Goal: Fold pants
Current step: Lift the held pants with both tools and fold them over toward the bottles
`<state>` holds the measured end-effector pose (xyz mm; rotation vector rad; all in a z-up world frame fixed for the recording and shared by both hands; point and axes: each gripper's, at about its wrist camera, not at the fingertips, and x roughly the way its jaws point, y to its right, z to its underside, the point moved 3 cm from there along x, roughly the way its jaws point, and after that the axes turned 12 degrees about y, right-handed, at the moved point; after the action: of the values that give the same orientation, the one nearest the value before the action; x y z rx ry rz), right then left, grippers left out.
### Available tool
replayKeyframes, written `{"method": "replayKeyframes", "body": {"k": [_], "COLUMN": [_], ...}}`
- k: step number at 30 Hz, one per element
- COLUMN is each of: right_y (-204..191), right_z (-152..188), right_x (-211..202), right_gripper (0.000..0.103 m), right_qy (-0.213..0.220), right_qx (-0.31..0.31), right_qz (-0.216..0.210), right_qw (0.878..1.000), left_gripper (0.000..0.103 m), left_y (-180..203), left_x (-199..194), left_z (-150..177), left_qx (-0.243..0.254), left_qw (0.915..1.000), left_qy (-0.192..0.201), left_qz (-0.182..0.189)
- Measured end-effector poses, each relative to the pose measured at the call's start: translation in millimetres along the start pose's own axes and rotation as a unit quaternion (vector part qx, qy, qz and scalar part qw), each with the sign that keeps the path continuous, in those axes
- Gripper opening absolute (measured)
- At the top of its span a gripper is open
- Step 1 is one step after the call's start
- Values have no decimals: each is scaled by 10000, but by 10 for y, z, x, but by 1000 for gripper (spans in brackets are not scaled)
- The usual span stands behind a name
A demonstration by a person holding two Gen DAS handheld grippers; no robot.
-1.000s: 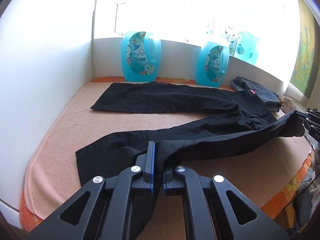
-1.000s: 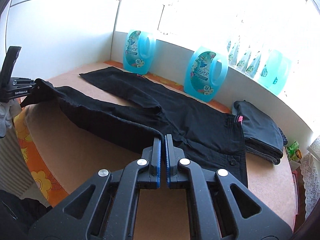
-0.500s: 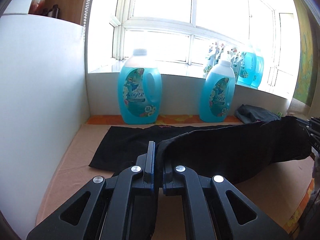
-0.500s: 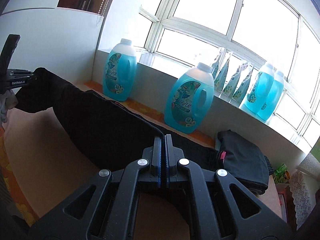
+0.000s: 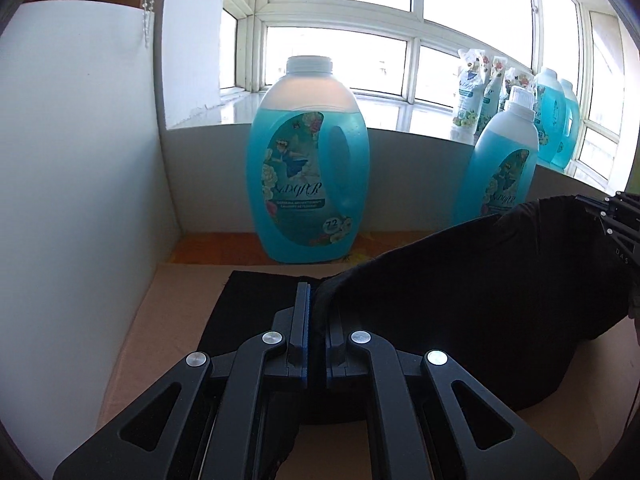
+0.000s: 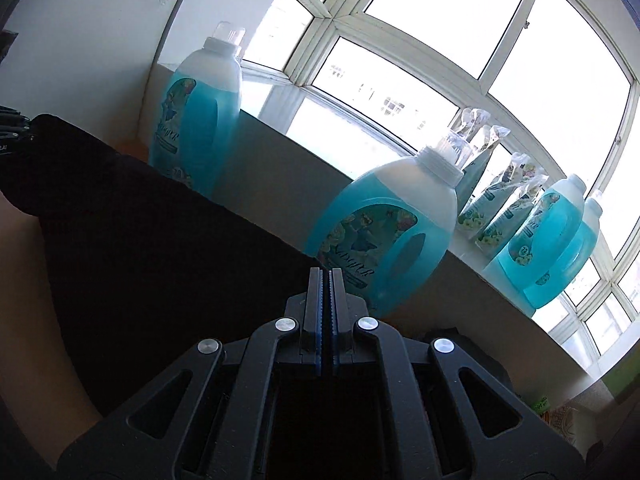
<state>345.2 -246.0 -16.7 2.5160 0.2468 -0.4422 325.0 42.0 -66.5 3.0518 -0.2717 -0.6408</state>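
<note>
Left wrist view first: the left gripper (image 5: 316, 320) has its jaws clamped on a bunched edge of the black fabric pants (image 5: 460, 292), holding that end raised off the tan table (image 5: 168, 320) — my read, so one leg can be carried across the leg lying flat beneath. Behind stands a big blue detergent jug (image 5: 308, 184). Across to the right wrist view — the right gripper (image 6: 325, 304) shows jaws pressed nearly together, dark cloth just beneath, so seemingly pinching the other end. Between the grippers the pants hang as a dark, sagging, taut-edged sheet, part lifted, part resting on the table.
</note>
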Motion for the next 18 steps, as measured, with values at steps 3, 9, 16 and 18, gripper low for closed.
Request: {"method": "replayKeyframes", "body": {"k": [3, 9, 16, 18], "right_y": [-129, -298, -431, -430], "right_z": [131, 395, 710, 758], "right_x": [433, 1086, 1536, 1626], "right_gripper": [3, 3, 3, 3], "right_qy": [-267, -689, -1078, -1157], "right_qx": [-310, -352, -528, -538], "right_qz": [40, -43, -31, -6], "right_qw": [9992, 9970, 9928, 9918], "left_gripper": [4, 4, 24, 35], "left_y": [1, -58, -186, -239], "left_x": [257, 723, 1091, 1084], "left_z": [30, 111, 196, 170], "left_qx": [228, 391, 232, 143], "left_qw": [9993, 9962, 9945, 9951], "left_qy": [-284, -776, -1018, -975], "left_qz": [-31, 22, 12, -25]}}
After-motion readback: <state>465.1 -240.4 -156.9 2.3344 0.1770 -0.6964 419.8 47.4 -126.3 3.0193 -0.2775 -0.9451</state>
